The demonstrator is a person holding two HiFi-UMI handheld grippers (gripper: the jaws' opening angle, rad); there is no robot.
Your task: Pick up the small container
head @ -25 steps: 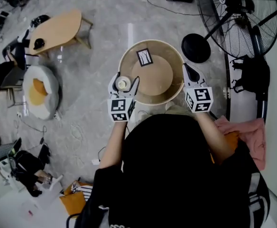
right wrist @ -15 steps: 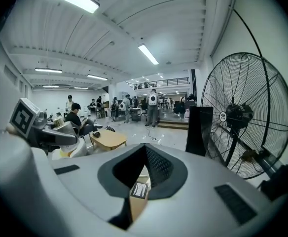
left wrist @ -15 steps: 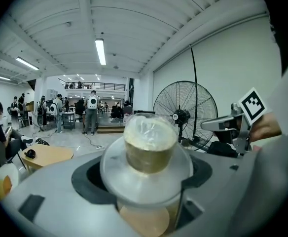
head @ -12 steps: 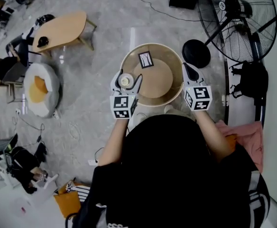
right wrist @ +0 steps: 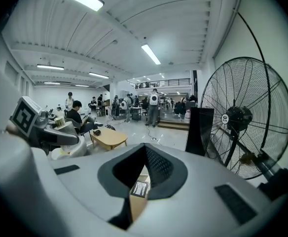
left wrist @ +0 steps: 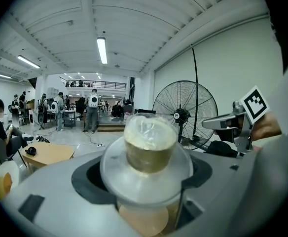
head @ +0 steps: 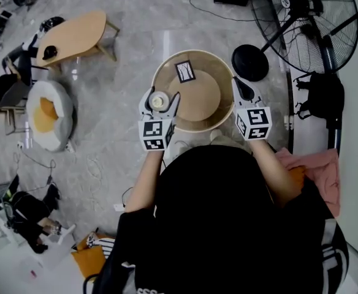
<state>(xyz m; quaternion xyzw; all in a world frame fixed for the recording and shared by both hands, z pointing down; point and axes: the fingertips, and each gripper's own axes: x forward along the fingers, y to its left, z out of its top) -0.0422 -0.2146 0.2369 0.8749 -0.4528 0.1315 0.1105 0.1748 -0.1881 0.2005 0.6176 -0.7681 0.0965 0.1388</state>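
The small container (head: 158,101) is a clear lidded cup with pale contents. My left gripper (head: 159,100) is shut on it, holding it upright above the left rim of the round wooden table (head: 194,122). In the left gripper view the container (left wrist: 149,144) fills the space between the grey jaws of the left gripper (left wrist: 149,181). My right gripper (head: 244,90) hangs at the table's right rim, shut with nothing in it. In its own view the right gripper (right wrist: 144,147) has its dark pads meeting at the tips.
A black-framed card (head: 186,71) lies on the table's far side, also seen as the card (right wrist: 140,188) below the right jaws. A large floor fan (head: 308,17) with a round base (head: 250,62) stands right. An oval wooden table (head: 72,37) and cushion seat (head: 44,115) are left.
Both grippers have kept their places over the table's two sides, with slight drift in the view. The left one has stayed shut on the container throughout.
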